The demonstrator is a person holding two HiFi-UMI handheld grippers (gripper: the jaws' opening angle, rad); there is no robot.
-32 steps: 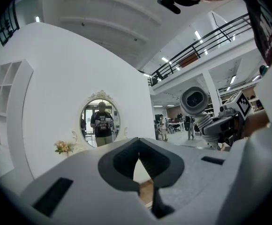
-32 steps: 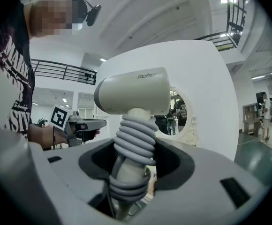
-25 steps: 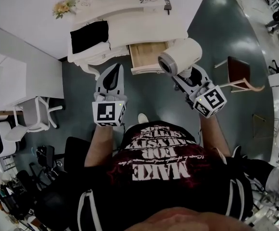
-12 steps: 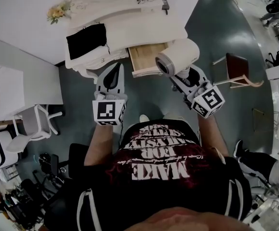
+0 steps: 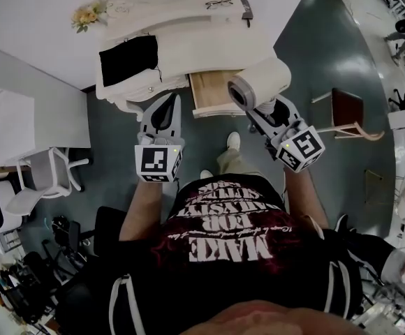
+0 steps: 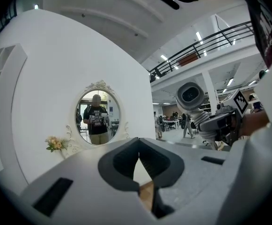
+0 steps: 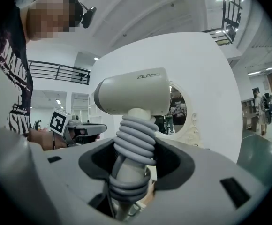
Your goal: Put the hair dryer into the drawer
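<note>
Jaws of the left tool [image 5: 169, 103] were clenched on nothing before the white bench [image 5: 202, 44], whose wooden drawer [image 5: 213, 93] stood pulled out just to the right. The hair dryer [image 5: 262, 81] was held in the air beside the drawer front, its handle, wound with grey coiled cord, clamped in the right tool [image 5: 262, 114]. The dryer was judged rigid, fairly light but top-heavy, with a smooth body likely to slip. The cord-wrapped handle offered the surest hold.

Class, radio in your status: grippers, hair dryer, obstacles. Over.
Left gripper shut, empty. Right gripper shut on hair dryer, by its cord-wrapped handle. Drawer open ahead; nothing seen in the way.
</note>
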